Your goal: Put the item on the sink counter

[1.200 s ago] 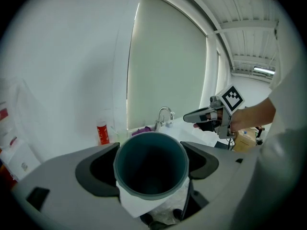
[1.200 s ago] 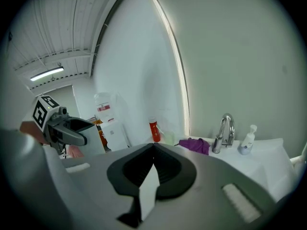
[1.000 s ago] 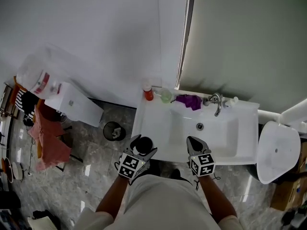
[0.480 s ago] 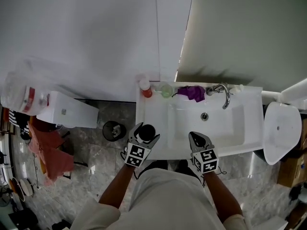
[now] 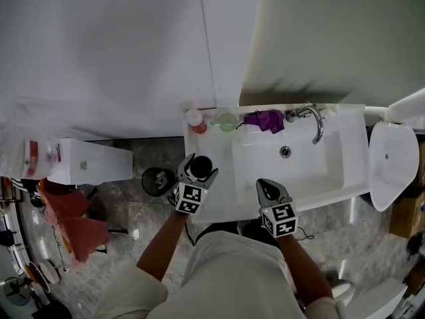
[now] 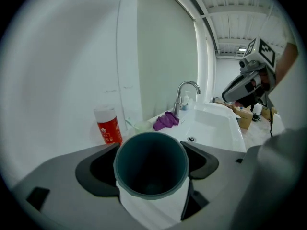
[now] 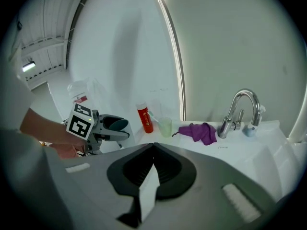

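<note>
A person stands at a white sink bench (image 5: 214, 201), a set of tongs in each hand; the step in hand appears to be the carry, with the placing not yet done; the left tongs (image 5: 199, 170) are clamped on a dark teal cup (image 6: 151, 164), its open mouth facing up, one jaw pressed against each side of its wall; the cup is over the bare strip of bench left of the basin (image 5: 295, 168), and whether its base touches the surface cannot be told; the next move likely calls for lowering it upright onto that strip, in front of the red bottle (image 5: 194, 120), then parting the jaws; the right tongs (image 7: 153, 147) are pressed together on nothing, at the bench's front edge by the basin.
</note>
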`<state>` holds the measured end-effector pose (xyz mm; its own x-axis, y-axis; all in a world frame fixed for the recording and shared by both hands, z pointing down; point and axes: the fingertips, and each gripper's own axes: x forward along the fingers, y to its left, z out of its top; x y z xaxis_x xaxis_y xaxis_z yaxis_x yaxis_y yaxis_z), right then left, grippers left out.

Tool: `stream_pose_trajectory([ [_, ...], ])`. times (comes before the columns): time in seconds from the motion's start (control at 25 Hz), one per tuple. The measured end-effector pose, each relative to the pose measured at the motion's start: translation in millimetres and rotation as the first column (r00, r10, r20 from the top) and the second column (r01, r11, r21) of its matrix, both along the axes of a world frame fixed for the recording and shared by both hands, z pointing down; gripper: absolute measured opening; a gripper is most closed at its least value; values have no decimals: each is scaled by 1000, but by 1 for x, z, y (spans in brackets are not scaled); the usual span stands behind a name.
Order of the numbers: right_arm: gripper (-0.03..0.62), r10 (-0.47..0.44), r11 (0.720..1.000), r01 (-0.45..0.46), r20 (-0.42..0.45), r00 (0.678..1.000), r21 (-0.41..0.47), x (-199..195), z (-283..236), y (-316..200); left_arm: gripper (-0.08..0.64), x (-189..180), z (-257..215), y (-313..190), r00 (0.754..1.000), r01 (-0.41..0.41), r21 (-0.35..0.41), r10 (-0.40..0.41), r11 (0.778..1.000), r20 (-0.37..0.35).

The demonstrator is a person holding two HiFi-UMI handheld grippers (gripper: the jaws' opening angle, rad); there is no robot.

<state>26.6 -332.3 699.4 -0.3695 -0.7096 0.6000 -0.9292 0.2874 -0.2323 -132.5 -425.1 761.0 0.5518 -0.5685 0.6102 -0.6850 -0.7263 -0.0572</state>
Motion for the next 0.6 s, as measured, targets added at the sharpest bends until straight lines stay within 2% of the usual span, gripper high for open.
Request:
stream_pose_trajectory([
  [0.28,11,24,999,-24,3,1000,-29,-1,13,-10,397,6,32,-40,1000,-15,15,15,1000,26],
  [0.6,11,58,996,-57,13,998,-67,0,30,-9,397,16,66,-55,999,-28,-3,28,1000,41],
])
